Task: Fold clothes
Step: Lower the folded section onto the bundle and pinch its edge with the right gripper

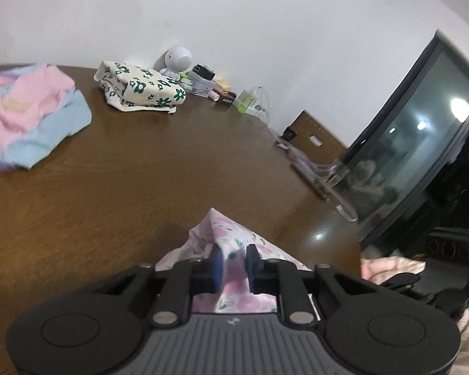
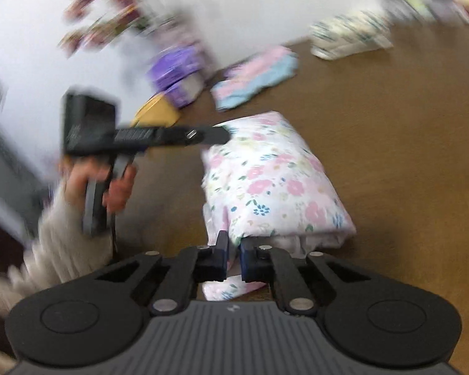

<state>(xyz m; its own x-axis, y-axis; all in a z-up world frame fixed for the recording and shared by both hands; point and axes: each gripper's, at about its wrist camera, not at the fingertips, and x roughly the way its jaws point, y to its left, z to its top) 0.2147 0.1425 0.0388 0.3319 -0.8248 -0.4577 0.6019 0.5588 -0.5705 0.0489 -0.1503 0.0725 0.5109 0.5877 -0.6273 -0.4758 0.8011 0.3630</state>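
A brown wooden table (image 1: 140, 172) fills both views, with a white wall behind it. Your left gripper (image 1: 233, 265) has its fingers nearly closed, pinching a peak of the floral cloth (image 1: 231, 234) at lower centre. In the right wrist view the floral cloth (image 2: 272, 175) lies as a folded bundle mid-frame; your right gripper (image 2: 233, 257) pinches its near edge, fingers almost together. Your left hand (image 2: 115, 184) shows at left. A pink and blue garment (image 1: 31, 115) sits upper left, a green-flowered folded cloth (image 1: 140, 87) just beyond it.
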